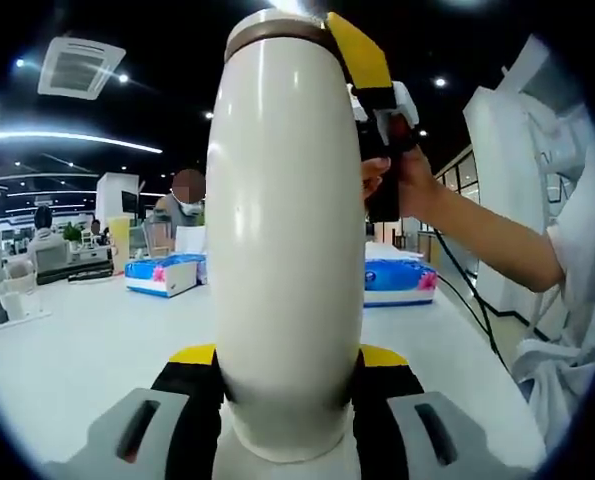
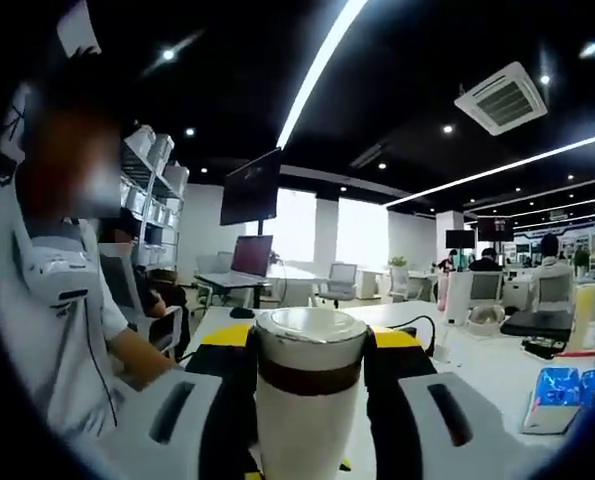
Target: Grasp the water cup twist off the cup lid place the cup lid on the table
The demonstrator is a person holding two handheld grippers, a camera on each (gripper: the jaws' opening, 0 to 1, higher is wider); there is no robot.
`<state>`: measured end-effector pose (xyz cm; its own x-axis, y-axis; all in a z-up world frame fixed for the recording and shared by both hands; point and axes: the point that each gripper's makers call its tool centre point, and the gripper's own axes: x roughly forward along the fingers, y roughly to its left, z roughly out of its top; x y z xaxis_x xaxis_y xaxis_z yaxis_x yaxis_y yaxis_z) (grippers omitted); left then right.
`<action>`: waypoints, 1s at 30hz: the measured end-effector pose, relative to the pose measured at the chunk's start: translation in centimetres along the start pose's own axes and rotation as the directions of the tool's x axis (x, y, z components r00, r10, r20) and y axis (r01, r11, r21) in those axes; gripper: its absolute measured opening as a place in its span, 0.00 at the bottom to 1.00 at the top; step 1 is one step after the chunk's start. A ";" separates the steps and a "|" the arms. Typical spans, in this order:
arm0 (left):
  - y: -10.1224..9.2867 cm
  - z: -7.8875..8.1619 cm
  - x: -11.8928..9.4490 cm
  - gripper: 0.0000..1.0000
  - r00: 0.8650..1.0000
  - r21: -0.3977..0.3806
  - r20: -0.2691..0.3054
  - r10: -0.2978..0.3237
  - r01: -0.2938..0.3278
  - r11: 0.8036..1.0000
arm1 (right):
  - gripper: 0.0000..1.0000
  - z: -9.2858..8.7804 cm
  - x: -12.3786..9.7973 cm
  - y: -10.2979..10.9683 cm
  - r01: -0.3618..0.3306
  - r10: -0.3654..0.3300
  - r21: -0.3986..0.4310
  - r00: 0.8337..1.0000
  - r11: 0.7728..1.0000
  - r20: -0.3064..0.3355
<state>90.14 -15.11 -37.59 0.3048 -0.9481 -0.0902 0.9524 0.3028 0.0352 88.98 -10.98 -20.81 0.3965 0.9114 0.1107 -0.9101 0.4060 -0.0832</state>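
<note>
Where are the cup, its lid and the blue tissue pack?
water cup (image 1: 287, 250), left gripper view, middle of its cream body.
cup lid (image 2: 310, 335), right gripper view, its shiny top.
blue tissue pack (image 1: 165, 274), left gripper view, its top face, on the table behind the cup.

In the left gripper view, the water cup (image 1: 287, 240) hid the middle of the table (image 1: 67, 350) behind it, and its foot ran out of frame at six o'clock. The right gripper (image 1: 362, 55) at one o'clock was mostly covered by a hand (image 1: 392, 180). The blue tissue packs (image 1: 165, 272) at nine o'clock were too blurred to read.

In the right gripper view, the cup lid (image 2: 309, 345) was cut off at six o'clock. Distant desks at three o'clock were too small to make out.
</note>
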 end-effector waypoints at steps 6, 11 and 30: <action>-0.1 0.0 0.0 0.52 1.000 -0.002 0.000 0.000 0.000 1.000 | 0.47 -0.4 -0.2 -0.3 0.090 -0.093 -0.035 0.993 0.995 -0.079; -0.3 -0.1 -0.1 0.52 1.000 0.000 -0.002 -0.001 0.001 1.000 | 0.64 -0.3 -0.7 -0.5 0.209 -0.212 -0.031 0.964 0.977 -0.161; 0.0 -0.2 0.0 0.52 1.000 0.003 -0.006 0.002 -0.002 1.000 | 0.94 -1.4 -2.1 -1.5 0.653 -0.666 -0.149 0.697 0.742 -0.264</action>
<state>90.14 -15.08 -37.84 0.3069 -0.9469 -0.0958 0.9517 0.3046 0.0381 89.70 -13.45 -22.33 0.9148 0.3826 -0.1292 -0.3986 0.9068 -0.1371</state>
